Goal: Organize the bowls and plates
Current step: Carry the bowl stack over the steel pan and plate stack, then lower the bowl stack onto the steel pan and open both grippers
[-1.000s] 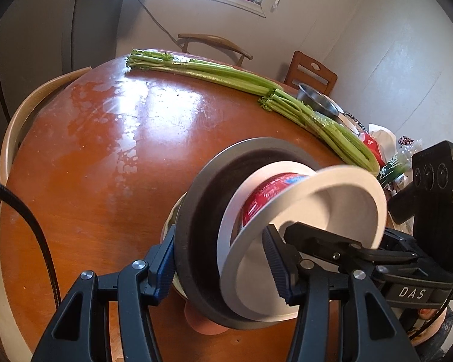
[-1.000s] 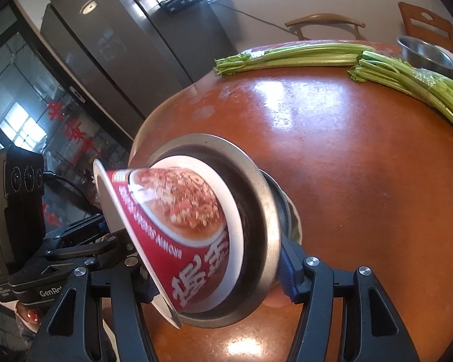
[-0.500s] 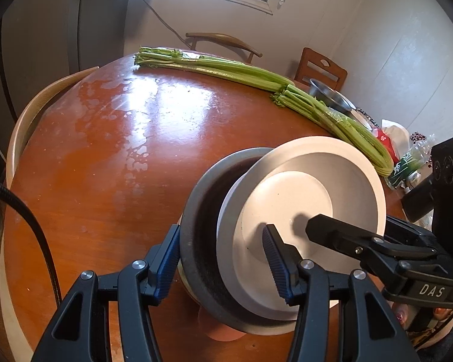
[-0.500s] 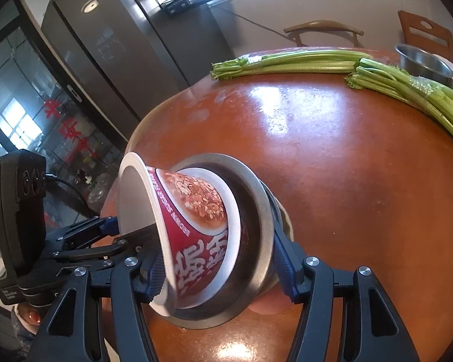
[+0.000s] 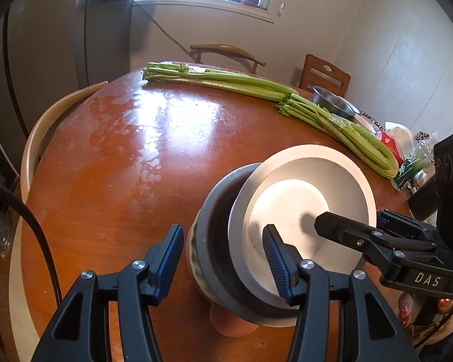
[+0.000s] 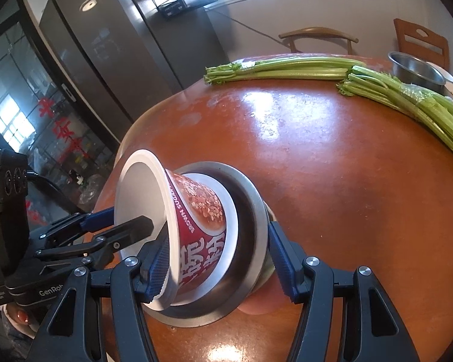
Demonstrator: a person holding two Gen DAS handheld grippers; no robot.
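Observation:
A nested stack lies tilted on its side on the round brown table (image 5: 111, 163). A red printed paper bowl (image 6: 202, 226), white inside (image 5: 299, 205), sits in a white dish (image 6: 231, 211), inside a steel bowl (image 6: 253, 202) with a dark rim (image 5: 208, 241). My left gripper (image 5: 223, 256) is open, its fingers astride the stack's near edge; it shows in the right wrist view (image 6: 117, 226) with one finger inside the paper bowl. My right gripper (image 6: 217, 259) is open, fingers on either side of the stack; it shows in the left wrist view (image 5: 347, 226).
Two long bunches of celery (image 5: 256, 90) lie across the far side of the table. A steel bowl (image 5: 332, 102) and packets (image 5: 407, 150) sit at the far right edge. Chairs (image 5: 226, 51) stand around the table. A fridge (image 6: 120, 45) stands behind.
The stack has tipped further, so the paper bowl's white inside now faces the left camera. The left gripper has drawn back a little and both views have pulled away from the table.

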